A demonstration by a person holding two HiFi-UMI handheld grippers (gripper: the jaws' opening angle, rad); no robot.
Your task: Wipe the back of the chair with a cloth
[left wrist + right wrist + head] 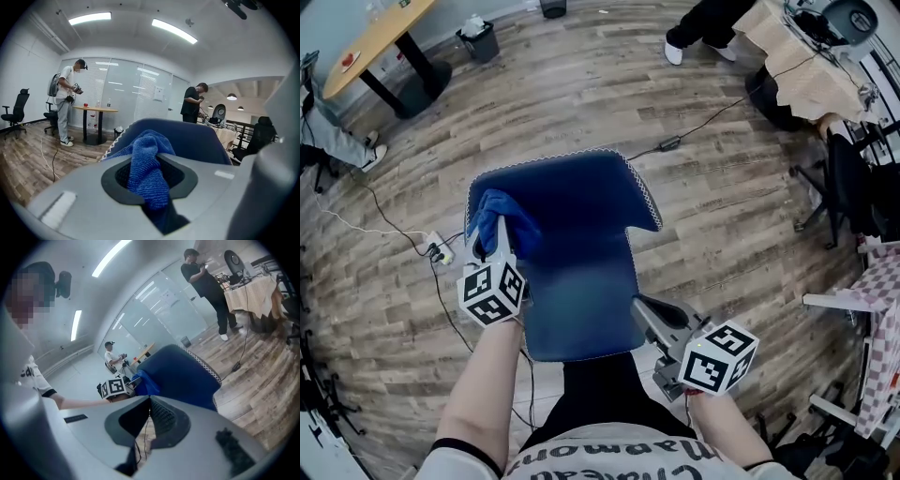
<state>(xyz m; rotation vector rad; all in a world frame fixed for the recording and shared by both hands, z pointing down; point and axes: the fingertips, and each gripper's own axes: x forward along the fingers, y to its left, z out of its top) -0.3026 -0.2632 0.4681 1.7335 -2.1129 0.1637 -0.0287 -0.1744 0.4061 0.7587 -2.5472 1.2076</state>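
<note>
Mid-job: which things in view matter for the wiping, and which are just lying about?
Job: blue cloth, in left gripper; blue chair back; right gripper, shut, empty.
Lying about: bin, round table, power strip, floor cable.

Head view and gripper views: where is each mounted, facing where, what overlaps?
Head view: on the head, steeply down at the blue chair; both forearms, left gripper, right gripper show.
Left gripper view: on that gripper, along jaws shut on the blue cloth, over the chair into the room.
Right gripper view: on that gripper, past closed empty jaws toward chair, left gripper and forearm.
Shared: head and right gripper views both show the left gripper holding cloth.
</note>
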